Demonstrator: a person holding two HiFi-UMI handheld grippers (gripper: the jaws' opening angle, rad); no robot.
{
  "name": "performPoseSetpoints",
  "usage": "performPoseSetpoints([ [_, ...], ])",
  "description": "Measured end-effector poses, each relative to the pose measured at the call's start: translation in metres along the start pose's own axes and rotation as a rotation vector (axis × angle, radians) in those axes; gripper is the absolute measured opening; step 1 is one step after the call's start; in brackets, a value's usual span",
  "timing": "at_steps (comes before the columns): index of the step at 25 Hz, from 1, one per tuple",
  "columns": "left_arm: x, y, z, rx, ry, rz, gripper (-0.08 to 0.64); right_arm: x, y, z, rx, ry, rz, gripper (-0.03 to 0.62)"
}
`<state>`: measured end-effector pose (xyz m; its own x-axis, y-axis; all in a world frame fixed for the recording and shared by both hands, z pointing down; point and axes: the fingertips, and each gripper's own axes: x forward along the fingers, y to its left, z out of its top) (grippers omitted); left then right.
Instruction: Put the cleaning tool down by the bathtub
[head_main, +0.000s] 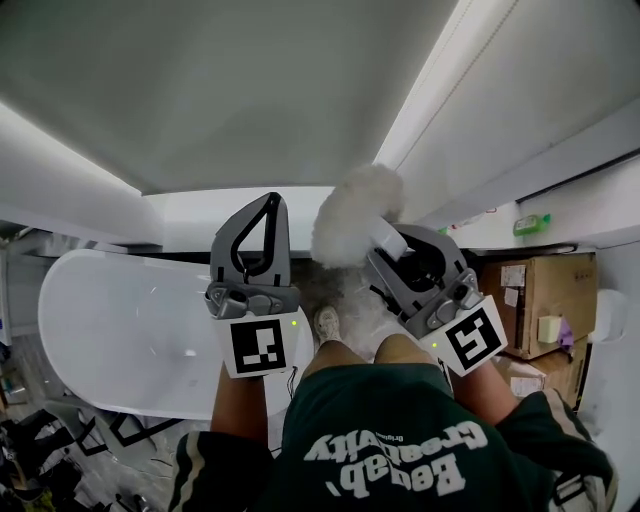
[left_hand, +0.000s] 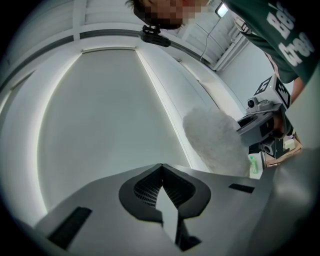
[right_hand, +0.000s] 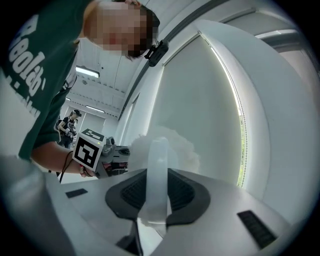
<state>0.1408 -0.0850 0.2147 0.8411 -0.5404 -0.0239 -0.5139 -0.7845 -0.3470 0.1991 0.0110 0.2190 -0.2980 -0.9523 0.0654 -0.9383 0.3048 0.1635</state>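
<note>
The right gripper (right_hand: 157, 175) was clamped on the white handle of the cleaning tool (head_main: 355, 215), its fluffy head raised. The left gripper (left_hand: 161, 172) was closed, apparently empty. Far below lay the bathtub (head_main: 110, 330).

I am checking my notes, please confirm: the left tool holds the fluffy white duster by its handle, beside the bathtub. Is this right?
Wrong side: the right tool holds the fluffy white duster by its handle, beside the bathtub. The right gripper view shows its jaws closed on the handle; the left tool is shut and empty.
</note>
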Motion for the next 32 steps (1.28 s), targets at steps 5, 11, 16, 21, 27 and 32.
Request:
performPoseSetpoints([
  [5, -0.002, 0.014, -0.006, 0.0, 0.013, 0.028, 0.009, 0.018, 0.004, -0.002, 0.005, -0.001, 0.035, 0.092],
  [11, -0.015, 0.016, 0.0, 0.032, 0.03, 0.095, 0.009, 0.025, 0.008, 0.001, -0.014, -0.029, 0.112, 0.092],
  [16, -0.017, 0.025, -0.001, 0.051, 0.059, 0.186, 0.009, 0.044, 0.006, 0.004, -0.023, -0.075, 0.215, 0.092],
  [21, -0.019, 0.047, -0.016, 0.034, 0.118, 0.289, 0.009, 0.08, 0.008, -0.002, -0.024, -0.084, 0.329, 0.092],
  [27, -0.029, 0.068, -0.042, 0.043, 0.192, 0.384, 0.009, 0.115, 0.018, -0.014, -0.041, -0.102, 0.439, 0.092],
  [32, -0.04, 0.08, -0.043, 0.034, 0.23, 0.45, 0.009, 0.129, 0.028, -0.005, -0.034, -0.134, 0.516, 0.092],
])
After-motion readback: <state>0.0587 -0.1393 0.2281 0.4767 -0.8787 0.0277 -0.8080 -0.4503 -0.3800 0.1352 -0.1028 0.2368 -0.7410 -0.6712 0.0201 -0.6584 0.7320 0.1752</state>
